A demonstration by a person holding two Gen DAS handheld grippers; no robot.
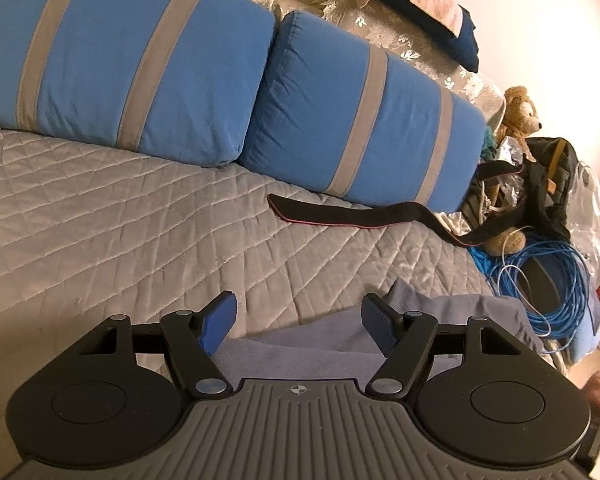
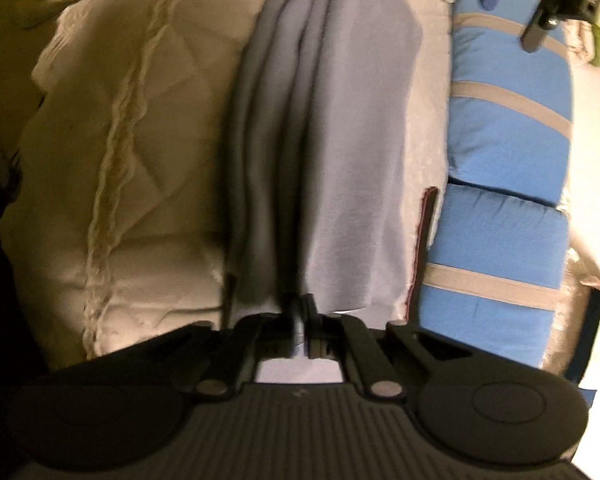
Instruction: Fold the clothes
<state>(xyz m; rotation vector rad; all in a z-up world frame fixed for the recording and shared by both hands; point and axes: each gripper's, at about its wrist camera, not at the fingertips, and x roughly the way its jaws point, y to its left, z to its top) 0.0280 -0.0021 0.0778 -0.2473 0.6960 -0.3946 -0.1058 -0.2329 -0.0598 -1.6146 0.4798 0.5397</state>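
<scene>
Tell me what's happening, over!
Left claw open, empty. Right claw shut on grey cloth, pulled long over the bed. Black strap lies nearby, not blocking.

bare quilt (image 1: pixel 120 220) ahead, cushions (image 1: pixel 360 132) behind

Quick count: two blue striped cushions (image 1: pixel 132 60) (image 1: pixel 364 120) ahead of the left jaws, one black strap (image 1: pixel 340 216) in front of them, one teddy bear (image 1: pixel 520 112), one coil of blue cable (image 1: pixel 548 280) off right, one grey-blue garment (image 2: pixel 332 120) pinched in the right jaws.
</scene>
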